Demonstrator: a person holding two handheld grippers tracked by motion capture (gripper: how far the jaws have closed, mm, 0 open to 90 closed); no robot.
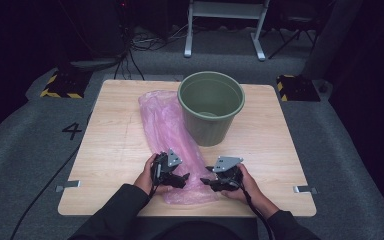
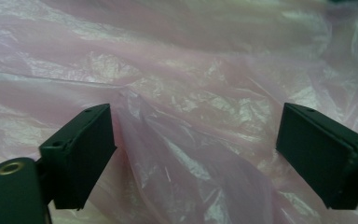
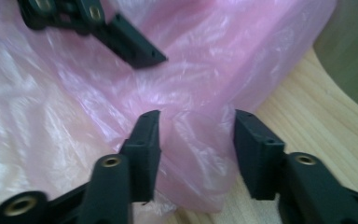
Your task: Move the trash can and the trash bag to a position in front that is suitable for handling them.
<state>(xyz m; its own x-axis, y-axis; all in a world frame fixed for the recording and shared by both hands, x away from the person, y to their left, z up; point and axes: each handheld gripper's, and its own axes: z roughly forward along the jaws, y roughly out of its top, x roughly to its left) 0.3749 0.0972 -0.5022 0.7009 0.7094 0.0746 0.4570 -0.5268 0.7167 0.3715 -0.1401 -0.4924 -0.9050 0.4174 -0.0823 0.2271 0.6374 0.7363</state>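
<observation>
A crumpled pink plastic bag (image 1: 165, 120) lies along the wooden table (image 1: 115, 145), from beside a green bucket (image 1: 211, 107) down to the near edge. My left gripper (image 1: 182, 181) hovers over the bag's near end, its jaws wide open with loose film (image 2: 191, 116) below them and nothing pinched (image 2: 196, 140). My right gripper (image 1: 206, 182) faces it from the right. Its jaws stand partly apart (image 3: 196, 126) with a loose bulge at the bag's edge (image 3: 196, 154) between them. The film looks slack, not squeezed flat. One jaw of the left gripper (image 3: 135, 46) shows at the top of the right gripper view.
The upright green bucket stands at the table's far middle, touching the bag's right side. Small metal clips (image 1: 68, 186) (image 1: 305, 189) sit at the table's left and right near edges. Grey carpet and cables (image 1: 135, 45) surround the table.
</observation>
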